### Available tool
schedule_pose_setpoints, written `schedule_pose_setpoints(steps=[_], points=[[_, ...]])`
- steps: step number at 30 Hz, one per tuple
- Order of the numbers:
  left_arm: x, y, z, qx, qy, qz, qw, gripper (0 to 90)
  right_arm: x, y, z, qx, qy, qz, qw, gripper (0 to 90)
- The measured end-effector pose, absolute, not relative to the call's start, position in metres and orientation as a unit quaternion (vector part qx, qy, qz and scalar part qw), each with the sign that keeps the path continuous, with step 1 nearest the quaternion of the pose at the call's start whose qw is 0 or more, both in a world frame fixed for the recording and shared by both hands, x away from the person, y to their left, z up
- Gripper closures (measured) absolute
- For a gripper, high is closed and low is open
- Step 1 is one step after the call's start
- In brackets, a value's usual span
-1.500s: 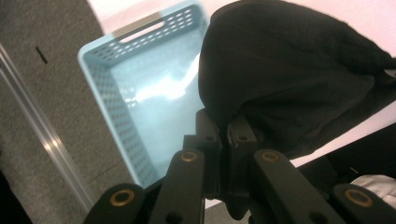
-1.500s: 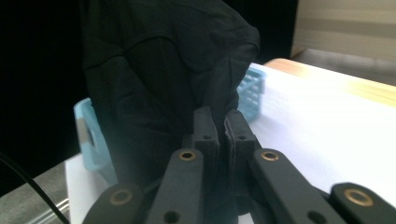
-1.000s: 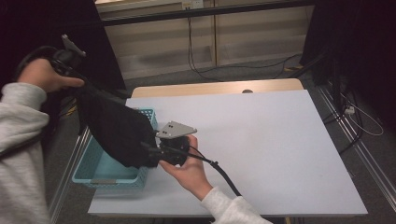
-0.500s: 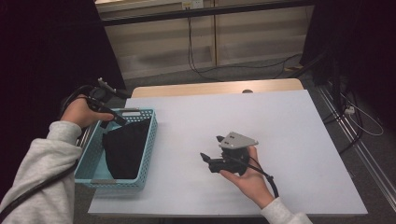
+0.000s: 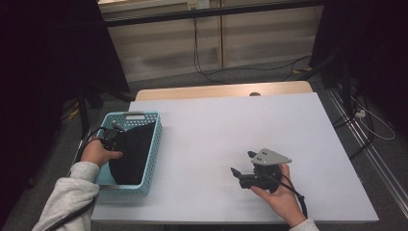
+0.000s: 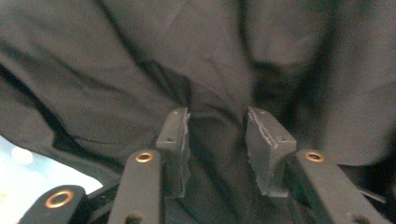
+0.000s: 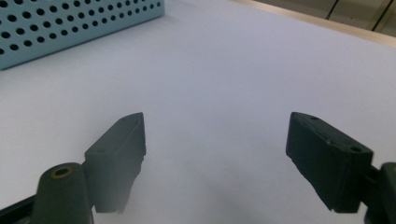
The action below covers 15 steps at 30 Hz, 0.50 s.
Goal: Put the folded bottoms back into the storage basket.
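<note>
High view is showing me holding my right gripper (image 5: 243, 169) wide apart over the bare white table (image 5: 216, 139), while farther left my left gripper (image 5: 111, 138), jaws just narrowing, is pressing into the black cloth (image 5: 132, 151) lying inside the light-blue basket (image 5: 153, 144).

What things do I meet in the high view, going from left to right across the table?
Left gripper → black cloth in the blue basket → bare white table → right gripper, jaws open above the tabletop.
</note>
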<state>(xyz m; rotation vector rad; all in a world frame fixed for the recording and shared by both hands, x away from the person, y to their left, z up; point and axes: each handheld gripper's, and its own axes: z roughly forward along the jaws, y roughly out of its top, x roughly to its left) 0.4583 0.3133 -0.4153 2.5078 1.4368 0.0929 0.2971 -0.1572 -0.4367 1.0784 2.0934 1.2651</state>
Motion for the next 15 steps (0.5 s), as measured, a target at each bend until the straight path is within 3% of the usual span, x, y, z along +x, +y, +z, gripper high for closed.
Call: schedule_pose_setpoints(steps=[4, 7, 8, 15], points=[[0.457, 0.313, -0.417, 0.853, 0.505, 0.039, 0.128, 62.9, 0.297, -0.164, -0.441, 0.401, 0.757, 0.461, 0.232, 19.5], [0.456, 0.310, -0.418, 0.844, 0.521, 0.044, 0.119, 79.5, 0.297, -0.164, -0.442, 0.399, 0.760, 0.458, 0.231, 19.5], [0.457, 0.310, -0.418, 0.845, 0.520, 0.043, 0.118, 81.3, 0.298, -0.164, -0.442, 0.397, 0.761, 0.458, 0.232, 19.5], [0.471, 0.330, -0.414, 0.852, 0.511, 0.078, 0.080, 85.7, 0.300, -0.169, -0.444, 0.404, 0.758, 0.458, 0.229, 19.5]])
